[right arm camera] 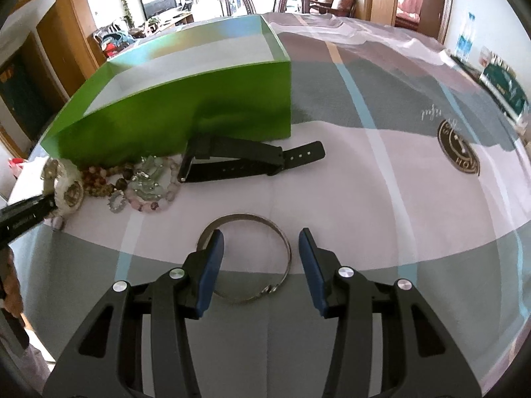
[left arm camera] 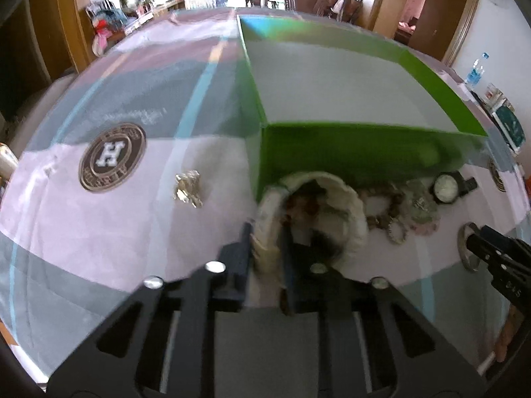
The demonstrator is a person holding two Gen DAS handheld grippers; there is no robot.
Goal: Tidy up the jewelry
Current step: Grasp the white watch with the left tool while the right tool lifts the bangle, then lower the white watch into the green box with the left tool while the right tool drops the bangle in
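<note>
The left gripper [left arm camera: 265, 242] is nearly shut, its jaws pinching the rim of a pale bracelet [left arm camera: 312, 219], which looks like a thick cream ring. It is gripped by the edge, probably so it can be lifted clear of the heap and carried over the wall of the green box [left arm camera: 358, 146] just behind it. The view is blurred, so I cannot tell whether the bracelet is off the cloth [left arm camera: 99, 232] yet.

The right gripper [right arm camera: 260, 255] is about half open and holds nothing. Its pads straddle one side of a metal bangle [right arm camera: 285, 248] lying flat on the cloth near the table's front edge: the left pad sits over the bangle's left rim, and the right pad stands just outside its right rim. That pose suits closing on the hoop next.

The box is open-topped, and the white floor that shows looks empty; no jewelry is visible inside. Everything waits outside it, against the front wall: a heap of beads [right arm camera: 139, 182], a black watch [right arm camera: 232, 159] with its strap laid out, and, apart toward the left, a small gold piece [left arm camera: 189, 189].
</note>
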